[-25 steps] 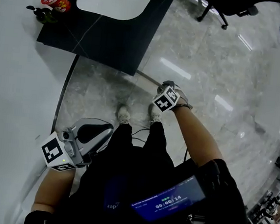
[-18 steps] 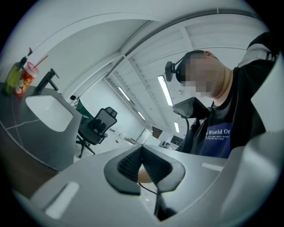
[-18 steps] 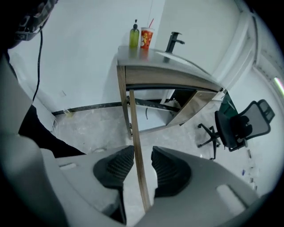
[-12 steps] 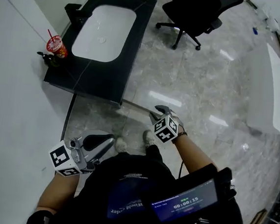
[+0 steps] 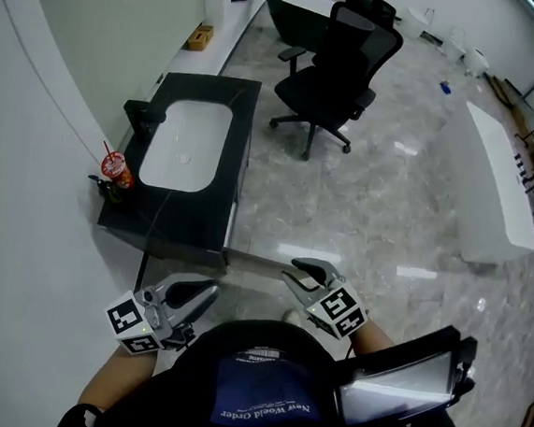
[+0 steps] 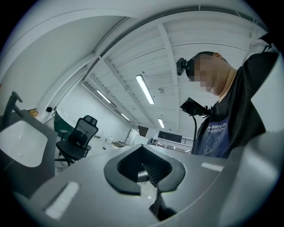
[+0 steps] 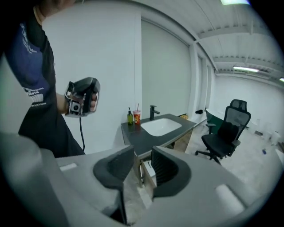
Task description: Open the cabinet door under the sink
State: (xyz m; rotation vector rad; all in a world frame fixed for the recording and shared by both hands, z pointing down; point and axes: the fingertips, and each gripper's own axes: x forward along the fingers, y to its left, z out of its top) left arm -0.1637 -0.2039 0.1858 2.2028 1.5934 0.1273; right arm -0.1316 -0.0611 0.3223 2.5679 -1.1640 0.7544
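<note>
Since a second ago your view is lifting off your shoes. The whole vanity [image 5: 189,221], the office chair [image 5: 343,60] and the long white table [image 5: 496,178] are now showing, where before only the counter's near corner was. Both grippers are riding higher, close in front of your chest. The left gripper [image 5: 199,292] is pointing toward 11 o'clock with its fingertips meeting and nothing between them. The right gripper [image 5: 302,272] is sitting at 1 o'clock, its fingers a narrow way apart and gripping nothing.

The cabinet door [image 5: 258,259] appears to be standing swung out from the vanity's near front corner at 12 o'clock. Its top edge is running toward the right gripper's tips and ending just beside them. The white wall [image 5: 25,185] is crowding you from 9 to 11 o'clock. Open floor [image 5: 380,209] is spreading from 12 to 3 o'clock between vanity and table, and the chair is standing far out at 12, apart from the counter.

The floor is gleaming grey marble. In the black counter the white basin [image 5: 186,156] is sitting centred, with the faucet [image 5: 141,111] standing wall-side. A red cup [image 5: 116,170] and a green bottle [image 5: 109,190] are standing together at the near wall-side corner.
</note>
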